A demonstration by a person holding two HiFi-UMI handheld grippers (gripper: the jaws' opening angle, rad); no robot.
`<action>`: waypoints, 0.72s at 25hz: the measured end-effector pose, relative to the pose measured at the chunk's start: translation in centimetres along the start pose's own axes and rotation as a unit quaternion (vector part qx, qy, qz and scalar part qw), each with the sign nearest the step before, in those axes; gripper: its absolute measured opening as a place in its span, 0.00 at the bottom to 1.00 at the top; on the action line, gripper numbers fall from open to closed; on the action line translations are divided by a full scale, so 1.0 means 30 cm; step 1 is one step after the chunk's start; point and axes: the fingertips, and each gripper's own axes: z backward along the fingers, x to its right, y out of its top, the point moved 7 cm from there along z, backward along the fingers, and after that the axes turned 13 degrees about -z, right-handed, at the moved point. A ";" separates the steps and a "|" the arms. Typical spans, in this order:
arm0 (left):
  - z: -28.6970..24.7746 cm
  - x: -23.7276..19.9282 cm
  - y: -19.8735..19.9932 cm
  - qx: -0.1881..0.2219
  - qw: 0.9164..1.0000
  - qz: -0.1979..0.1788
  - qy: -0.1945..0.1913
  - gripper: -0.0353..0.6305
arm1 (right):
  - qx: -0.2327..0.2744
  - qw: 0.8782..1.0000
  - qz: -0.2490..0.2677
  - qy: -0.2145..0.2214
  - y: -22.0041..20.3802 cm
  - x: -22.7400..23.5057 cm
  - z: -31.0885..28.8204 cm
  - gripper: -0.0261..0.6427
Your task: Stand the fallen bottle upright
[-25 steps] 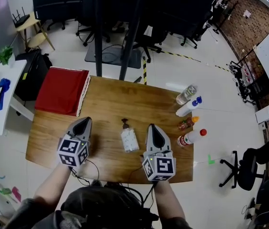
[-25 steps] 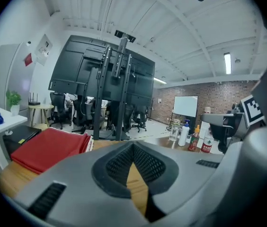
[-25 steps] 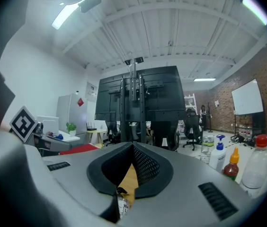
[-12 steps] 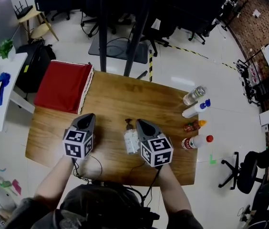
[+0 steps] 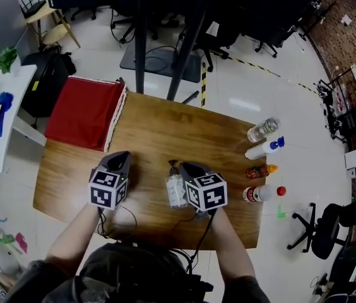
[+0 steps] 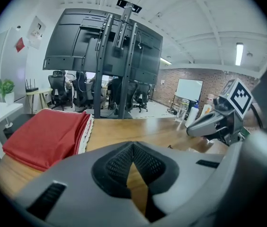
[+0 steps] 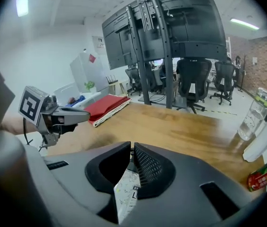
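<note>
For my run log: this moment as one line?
bottle: lying | right gripper: fingers just opening, nothing between, bottle beneath | left gripper: shut

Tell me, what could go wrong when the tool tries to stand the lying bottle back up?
The jaws of the right tool have just been opening but stand barely apart, with nothing between them; they might push the bottle and roll it instead of grabbing it. The left tool is shut and off to the side, so nothing would steady the bottle if it slips.
</note>
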 end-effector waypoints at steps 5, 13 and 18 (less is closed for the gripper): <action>-0.027 -0.001 -0.001 -0.004 1.000 0.000 -0.005 0.07 | -0.045 0.999 -0.005 0.005 -0.005 0.018 -0.050 0.14; -0.079 0.020 -0.008 -0.019 0.999 -0.007 -0.025 0.07 | -0.137 0.990 -0.018 0.028 -0.018 0.049 -0.132 0.25; -0.093 0.023 -0.001 -0.009 1.000 -0.001 -0.028 0.07 | -0.213 0.976 -0.005 0.038 -0.026 0.068 -0.190 0.26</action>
